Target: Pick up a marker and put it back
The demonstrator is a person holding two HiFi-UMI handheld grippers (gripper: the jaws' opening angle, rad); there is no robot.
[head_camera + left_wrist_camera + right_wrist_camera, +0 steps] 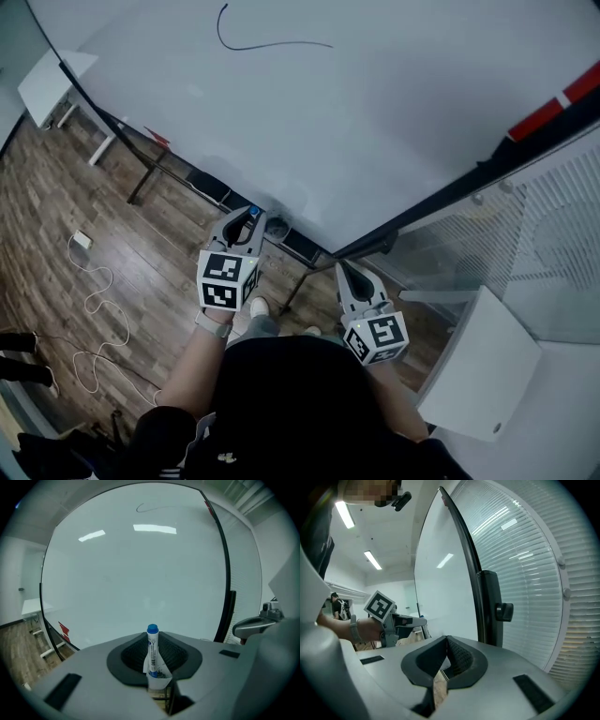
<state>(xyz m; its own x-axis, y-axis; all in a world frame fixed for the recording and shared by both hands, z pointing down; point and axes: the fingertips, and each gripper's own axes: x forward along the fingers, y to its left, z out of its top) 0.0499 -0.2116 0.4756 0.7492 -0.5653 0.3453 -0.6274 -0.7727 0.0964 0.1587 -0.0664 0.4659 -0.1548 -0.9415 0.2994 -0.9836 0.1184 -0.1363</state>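
- While the left gripper (154, 663) pinches the marker (152, 648) upright, blue cap up, close before the whiteboard (140, 573), the hold looks low on the barrel.
- Keep that squeeze even so it can't tip, and carry it gently to the ledge (302, 246) under the board.
- The right gripper (444, 654) is pressed together, empty, to the right.

There are two grippers, the left gripper (251, 221) and the right gripper (349, 274), one blue-capped marker (152, 651), one whiteboard (375, 122) bearing one drawn line (272, 44), one white cable (98, 300) lying on the wooden floor (56, 187), and one window blind (525, 573).
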